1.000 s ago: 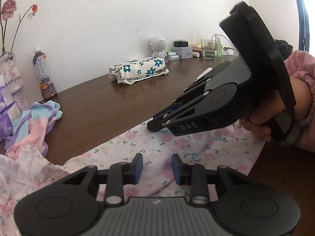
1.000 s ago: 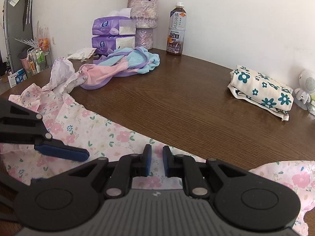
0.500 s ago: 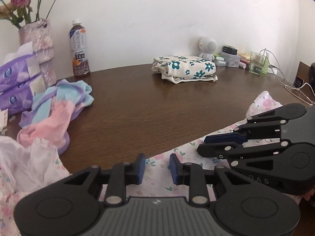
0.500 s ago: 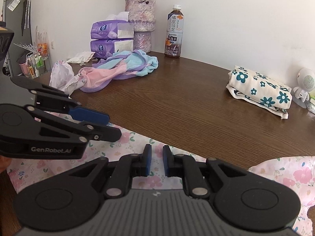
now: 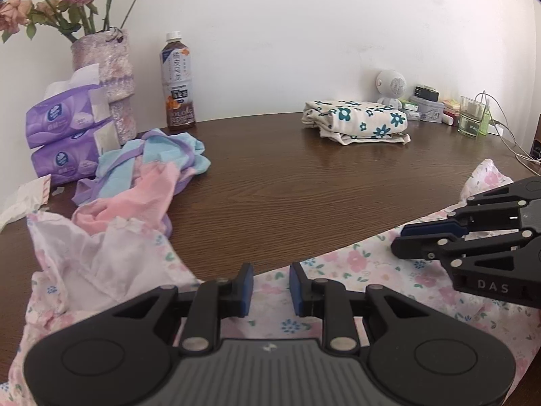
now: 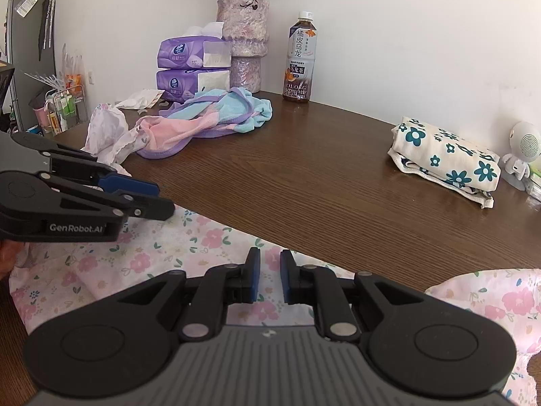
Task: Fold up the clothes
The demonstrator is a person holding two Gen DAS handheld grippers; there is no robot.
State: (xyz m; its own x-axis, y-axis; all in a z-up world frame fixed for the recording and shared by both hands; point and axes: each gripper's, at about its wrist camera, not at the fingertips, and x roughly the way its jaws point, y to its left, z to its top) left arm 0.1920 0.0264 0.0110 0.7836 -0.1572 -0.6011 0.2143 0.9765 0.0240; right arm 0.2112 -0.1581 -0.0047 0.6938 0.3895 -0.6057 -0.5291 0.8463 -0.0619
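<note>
A pink floral garment (image 5: 355, 264) (image 6: 142, 257) lies spread along the near edge of the brown table (image 5: 304, 196), with a bunched white part (image 5: 101, 253) at its left end. My left gripper (image 5: 270, 287) (image 6: 162, 199) hovers low over the cloth, jaws a little apart and nothing between them. My right gripper (image 6: 270, 279) (image 5: 405, 240) is over the same cloth to the right, with a narrower gap and nothing clearly pinched. A flap of the garment (image 6: 500, 301) lies at the right.
A crumpled pink, blue and purple garment (image 5: 145, 176) sits at the left. A folded cream cloth with teal flowers (image 5: 358, 121) lies at the back. Tissue packs (image 5: 64, 135), a vase (image 5: 108, 77), a tea bottle (image 5: 177, 81), a small white figure (image 5: 390, 86) and a glass (image 5: 471, 115) line the wall.
The left gripper has swung left to face the wall and its jaws have narrowed slightly. The right gripper has come down level beside it. The garment has not visibly moved.
</note>
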